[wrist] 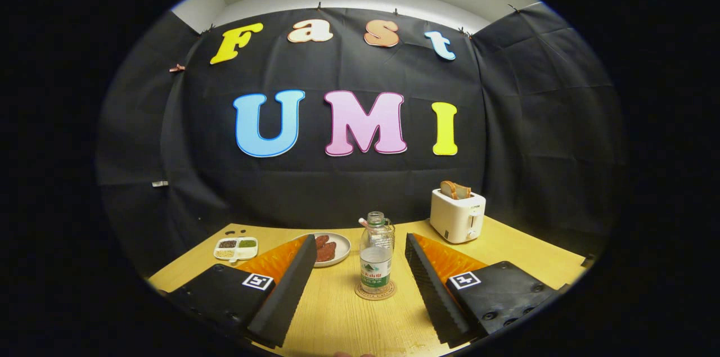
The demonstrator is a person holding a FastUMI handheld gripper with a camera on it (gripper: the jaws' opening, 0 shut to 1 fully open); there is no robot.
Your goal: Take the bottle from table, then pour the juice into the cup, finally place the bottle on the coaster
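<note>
Two fingers of the tool (360,267) are seen spread wide above the wooden table (337,317), with nothing gripped between them. Just ahead, in the gap between the fingertips and touched by neither, a clear plastic bottle (376,253) is stood upright on a round coaster (375,291). The bottle is seen uncapped, with a green label around its lower half. Directly behind the bottle, a glass cup (389,231) is partly hidden; a handle can be made out on its right side. To the left, partly covered by the left finger, a round plate (336,249) with dark red slices is set. Farther left, near the table's edge, a small white divided tray (236,248) with dark and green fillings is placed. At the far right corner, a white toaster (457,215) is stood, with bread raised from its slots.
</note>
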